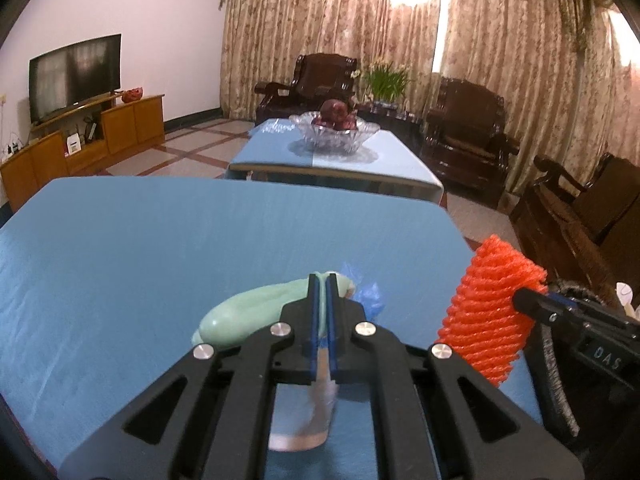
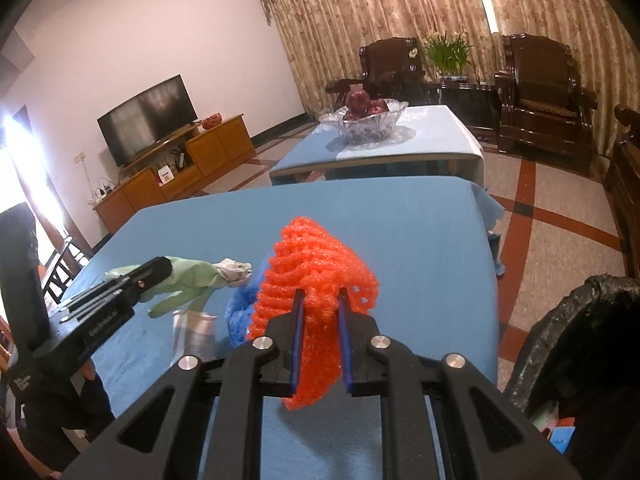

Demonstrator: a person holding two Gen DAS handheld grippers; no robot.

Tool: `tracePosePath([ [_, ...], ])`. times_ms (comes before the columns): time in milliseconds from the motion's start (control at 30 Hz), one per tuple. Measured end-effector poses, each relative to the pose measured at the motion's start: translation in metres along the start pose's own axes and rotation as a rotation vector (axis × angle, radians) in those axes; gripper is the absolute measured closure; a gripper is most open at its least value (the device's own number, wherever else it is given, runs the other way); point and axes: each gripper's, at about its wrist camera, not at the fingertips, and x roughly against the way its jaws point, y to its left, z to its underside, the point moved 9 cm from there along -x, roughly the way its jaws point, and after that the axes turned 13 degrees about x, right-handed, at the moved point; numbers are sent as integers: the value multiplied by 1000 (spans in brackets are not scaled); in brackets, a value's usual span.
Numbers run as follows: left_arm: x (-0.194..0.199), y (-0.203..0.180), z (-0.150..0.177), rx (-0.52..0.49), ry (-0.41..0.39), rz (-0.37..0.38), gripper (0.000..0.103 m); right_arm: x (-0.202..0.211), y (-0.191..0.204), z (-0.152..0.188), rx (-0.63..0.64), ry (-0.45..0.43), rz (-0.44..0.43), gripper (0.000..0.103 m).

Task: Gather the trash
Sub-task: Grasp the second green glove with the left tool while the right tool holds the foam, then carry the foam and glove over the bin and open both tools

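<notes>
My left gripper [image 1: 320,280] is shut on a clear plastic wrapper [image 1: 308,412] that hangs down between its blue pads, raised off the blue tablecloth [image 1: 120,260]. A pale green glove [image 1: 248,312] lies on the cloth just past the fingertips, with a crumpled blue plastic scrap [image 1: 370,298] beside it. My right gripper [image 2: 320,296] is shut on an orange foam net [image 2: 312,272], held above the cloth. In the right wrist view the left gripper [image 2: 160,266] overlaps the glove [image 2: 196,278], and the wrapper [image 2: 196,332] dangles below it.
A bin lined with a black bag [image 2: 580,340] stands at the table's right side. Beyond is a second table with a glass fruit bowl [image 1: 334,130]. Dark wooden armchairs [image 1: 464,136] line the curtained wall, and a TV cabinet [image 1: 80,140] stands on the left.
</notes>
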Motion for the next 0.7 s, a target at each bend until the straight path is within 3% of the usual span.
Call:
tracePosePath([
  [333,29,-32,-23,0,-44,65,100,32,1,-22,22,-52,0,88],
  [700,60,-86,-26,-40,-67,138,100,85,-16,-36,24,-99,58,88],
])
